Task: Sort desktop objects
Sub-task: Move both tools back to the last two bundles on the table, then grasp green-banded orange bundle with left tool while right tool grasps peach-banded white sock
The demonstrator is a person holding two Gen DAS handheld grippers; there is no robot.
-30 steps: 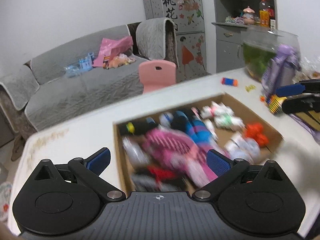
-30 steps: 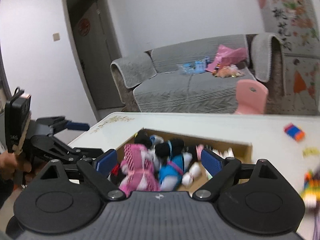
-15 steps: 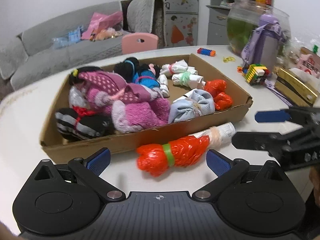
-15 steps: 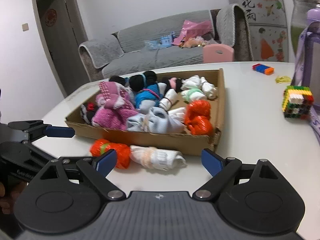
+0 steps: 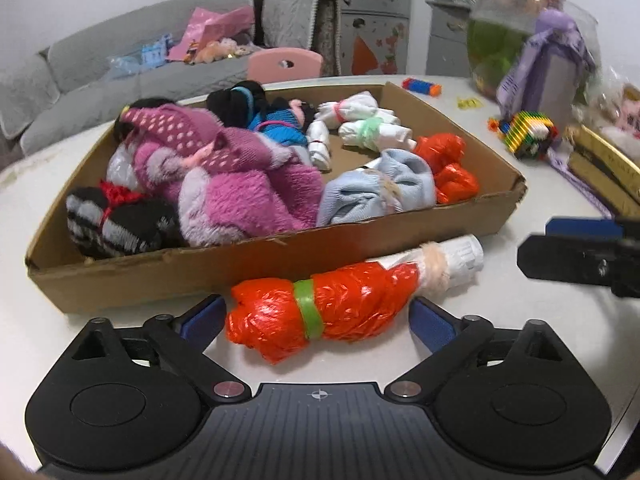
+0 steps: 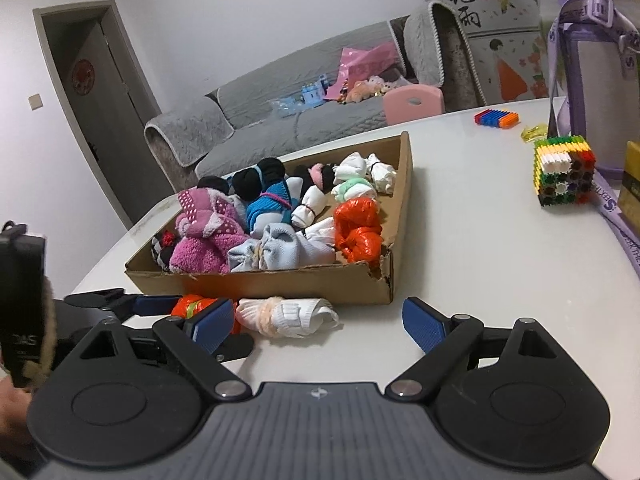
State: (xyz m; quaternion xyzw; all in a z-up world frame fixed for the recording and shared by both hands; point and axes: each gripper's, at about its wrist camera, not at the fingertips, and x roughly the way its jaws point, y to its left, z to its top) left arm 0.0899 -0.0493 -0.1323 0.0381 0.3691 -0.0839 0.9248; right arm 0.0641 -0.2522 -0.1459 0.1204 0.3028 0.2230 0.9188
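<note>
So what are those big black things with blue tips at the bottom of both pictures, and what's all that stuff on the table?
Those are two grabbing tools, not a real robot. A person holds one in each hand, and each tool has a small camera looking forward along its two fingers, so each picture is that tool's own view.

In the left tool's picture, the left gripper has just been closing a little around an orange bundle with a green band, but its blue fingers do not squeeze it yet.

In the right tool's picture, the right gripper is open near a white sock roll. Neither tool holds anything.

On the white table sits a cardboard box full of rolled socks, and further off a colourful block cube and a purple bottle.
</note>
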